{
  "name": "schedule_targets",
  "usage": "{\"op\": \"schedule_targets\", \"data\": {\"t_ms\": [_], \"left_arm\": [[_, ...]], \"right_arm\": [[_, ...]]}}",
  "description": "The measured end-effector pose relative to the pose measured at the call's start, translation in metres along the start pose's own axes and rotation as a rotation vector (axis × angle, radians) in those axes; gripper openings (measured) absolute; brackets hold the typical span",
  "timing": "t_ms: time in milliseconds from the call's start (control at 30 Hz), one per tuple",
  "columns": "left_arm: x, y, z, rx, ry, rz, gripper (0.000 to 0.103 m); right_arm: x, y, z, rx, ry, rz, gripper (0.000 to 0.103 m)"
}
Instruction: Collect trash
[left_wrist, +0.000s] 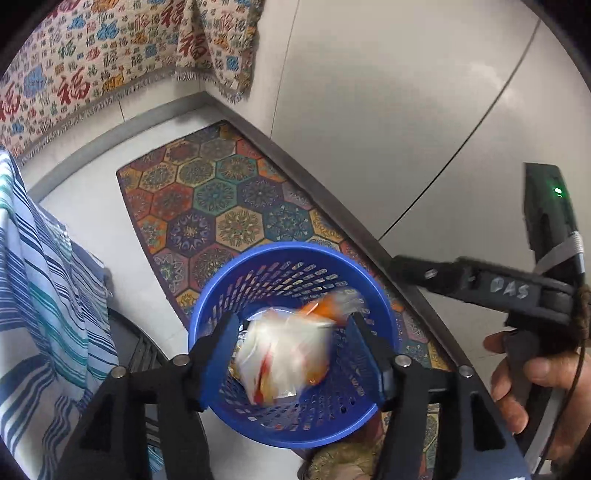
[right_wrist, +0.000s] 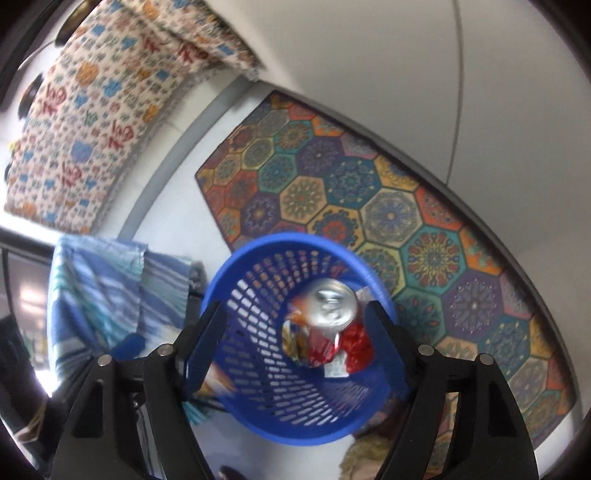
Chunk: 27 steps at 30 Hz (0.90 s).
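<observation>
A blue perforated basket (left_wrist: 258, 424) stands on the floor, at the edge of a patterned rug. My left gripper (left_wrist: 295, 350) is open right above its mouth. A clear plastic wrapper with orange and red print (left_wrist: 284, 354) is between the fingers, blurred, not clamped, inside the basket. My right gripper (right_wrist: 295, 339) is open over the same basket (right_wrist: 258, 417). A crushed silver and red can (right_wrist: 325, 314) and a red wrapper (right_wrist: 356, 345) lie in the basket between its fingers. The right gripper also shows in the left wrist view (left_wrist: 480, 288), held by a hand.
A colourful hexagon rug (left_wrist: 221, 206) lies along a white wall (left_wrist: 406, 110). A striped blue and white cloth (left_wrist: 44, 295) hangs at the left, over a dark frame. A patterned cloth with red characters (left_wrist: 92, 62) hangs further back. Fuzzy slippers (right_wrist: 369, 458) are near the basket.
</observation>
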<state>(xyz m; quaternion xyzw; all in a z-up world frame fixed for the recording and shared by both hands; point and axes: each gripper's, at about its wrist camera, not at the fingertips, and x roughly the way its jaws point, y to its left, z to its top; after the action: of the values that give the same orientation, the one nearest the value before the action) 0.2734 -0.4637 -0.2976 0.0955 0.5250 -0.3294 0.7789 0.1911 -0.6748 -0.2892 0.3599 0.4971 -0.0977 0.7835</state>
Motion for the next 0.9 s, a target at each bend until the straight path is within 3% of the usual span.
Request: {"op": "schedule_targets", "data": {"t_ms": [100, 200, 267, 433, 533, 633, 733, 800, 900], "left_arm": [[-0.009, 0.003, 0.0, -0.016, -0.014, -0.008, 0.062], [-0.032, -0.003, -0.002, 0.0, -0.049, -0.018, 0.07], [-0.059, -0.01, -0.005, 0.021, -0.083, -0.027, 0.075], [-0.141, -0.03, -0.027, 0.073, -0.181, -0.034, 0.103], [-0.186, -0.042, -0.052, 0.09, -0.254, 0.011, 0.103], [-0.218, -0.057, -0.074, 0.113, -0.293, 0.094, 0.103], [-0.243, -0.073, -0.09, 0.131, -0.314, 0.214, 0.103], [-0.256, -0.077, -0.097, 0.141, -0.309, 0.203, 0.103], [-0.273, -0.07, -0.104, 0.111, -0.286, 0.113, 0.103]], "right_arm": [[-0.021, 0.001, -0.001, -0.005, -0.055, -0.015, 0.084], [-0.04, 0.011, -0.003, -0.027, -0.073, -0.091, 0.1], [-0.057, 0.024, -0.009, -0.059, -0.077, -0.128, 0.101], [-0.119, 0.054, -0.051, -0.201, -0.124, -0.202, 0.103], [-0.164, 0.069, -0.096, -0.267, -0.196, -0.253, 0.103], [-0.195, 0.082, -0.136, -0.263, -0.248, -0.366, 0.103], [-0.22, 0.096, -0.165, -0.264, -0.294, -0.356, 0.103], [-0.231, 0.106, -0.178, -0.274, -0.321, -0.384, 0.103], [-0.246, 0.117, -0.19, -0.284, -0.352, -0.401, 0.103]]}}
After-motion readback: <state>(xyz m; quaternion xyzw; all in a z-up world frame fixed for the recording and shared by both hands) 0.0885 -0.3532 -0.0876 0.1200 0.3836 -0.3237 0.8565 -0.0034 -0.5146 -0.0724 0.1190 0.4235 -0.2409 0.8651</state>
